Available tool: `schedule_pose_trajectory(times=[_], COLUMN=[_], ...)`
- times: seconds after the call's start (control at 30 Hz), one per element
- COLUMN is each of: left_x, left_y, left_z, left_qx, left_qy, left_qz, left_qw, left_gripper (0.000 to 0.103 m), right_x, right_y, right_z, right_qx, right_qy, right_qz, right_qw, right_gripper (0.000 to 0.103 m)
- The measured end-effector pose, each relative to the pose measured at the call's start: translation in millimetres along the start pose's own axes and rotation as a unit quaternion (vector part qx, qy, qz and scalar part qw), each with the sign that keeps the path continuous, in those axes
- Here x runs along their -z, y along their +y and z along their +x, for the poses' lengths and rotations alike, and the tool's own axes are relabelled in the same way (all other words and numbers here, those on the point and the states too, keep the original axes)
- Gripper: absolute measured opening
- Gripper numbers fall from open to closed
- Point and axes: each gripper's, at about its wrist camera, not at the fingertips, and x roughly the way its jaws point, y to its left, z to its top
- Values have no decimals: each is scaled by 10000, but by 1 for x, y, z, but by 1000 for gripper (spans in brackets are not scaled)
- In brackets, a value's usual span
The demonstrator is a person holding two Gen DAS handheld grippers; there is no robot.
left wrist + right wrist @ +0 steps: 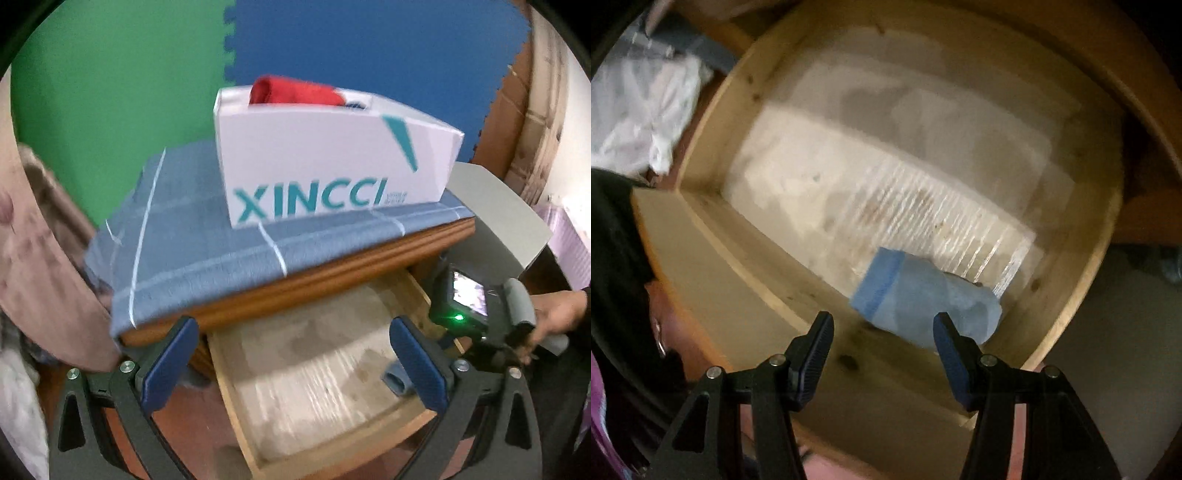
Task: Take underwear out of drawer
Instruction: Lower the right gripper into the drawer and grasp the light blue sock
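Note:
A wooden drawer [236,406] stands pulled out from under a nightstand, its floor lined with pale paper. A light blue rolled pair of underwear [923,299] lies near one corner of the drawer [1082,280]. My right gripper [884,332] points steeply down over it, jaws half apart, and the pads do not press on the roll. In the left wrist view the underwear [397,380] peeks out from behind one finger. My left gripper [293,365] hovers wide open over the drawer's front with nothing between its fingers. The right gripper's housing [465,299] and the person's hand [554,317] show at the right.
On the nightstand's blue checked cloth [207,266] stands a white XINCCI box [325,173] holding a red garment [295,92]. Green and blue foam mats stand behind. Pinkish fabric [44,258] hangs at the left, and a white cloth [642,118] lies beside the drawer.

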Motion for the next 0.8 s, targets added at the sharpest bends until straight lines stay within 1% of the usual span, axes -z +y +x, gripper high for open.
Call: schedule_pose_trajectory(times=[0.07, 0.17, 0.27, 0.33, 0.4, 0.43, 0.5, 0.53, 0.6, 0.63, 0.67, 0.7, 0.73, 0.8], left_x=[2, 3, 5, 5, 5, 5, 4, 4, 4, 4, 5, 5, 5, 5], left_y=[4, 13, 21, 23, 24, 24, 22, 21, 19, 17, 16, 16, 15, 13], left_z=[2, 9, 15, 22, 26, 27, 29, 31, 35, 37, 38, 39, 40, 39], left_qx=[96, 225, 403, 419, 404, 401, 381, 356, 292, 270, 253, 231, 208, 183], left_qy=[79, 199, 355, 491, 561, 591, 622, 642, 707, 745, 764, 779, 784, 775], left_qz=[-134, -417, -692, -808, -861, -868, -839, -805, -722, -674, -648, -627, -599, -549], left_qw=[9998, 9987, 9962, 9946, 9939, 9937, 9938, 9941, 9945, 9946, 9946, 9947, 9949, 9953], left_gripper=[102, 102, 102, 102, 102, 102, 102, 102, 102, 102, 102, 102, 102, 102], right_x=[-6, -10, -13, -15, -19, -20, -24, -25, -24, -23, -21, -19, -16, -13], right_y=[-3, -3, 1, 3, 1, 0, -5, -9, -9, -10, -11, -10, -15, -21], right_z=[7, 19, 24, 31, 40, 47, 63, 65, 63, 62, 60, 58, 54, 46], right_qx=[235, 399, 584, 555, 558, 618, 742, 661, 654, 672, 735, 723, 746, 693], right_qy=[153, 404, 383, 468, 584, 643, 903, 938, 848, 814, 743, 718, 665, 531], right_qz=[-145, -554, -1010, -1241, -1361, -1406, -1404, -1312, -1269, -1243, -1217, -1195, -1128, -924], right_qw=[9995, 9969, 9924, 9896, 9874, 9860, 9832, 9847, 9861, 9866, 9871, 9876, 9886, 9919], right_gripper=[57, 58, 63, 63, 69, 71, 73, 75, 75, 73, 66, 50, 44, 38])
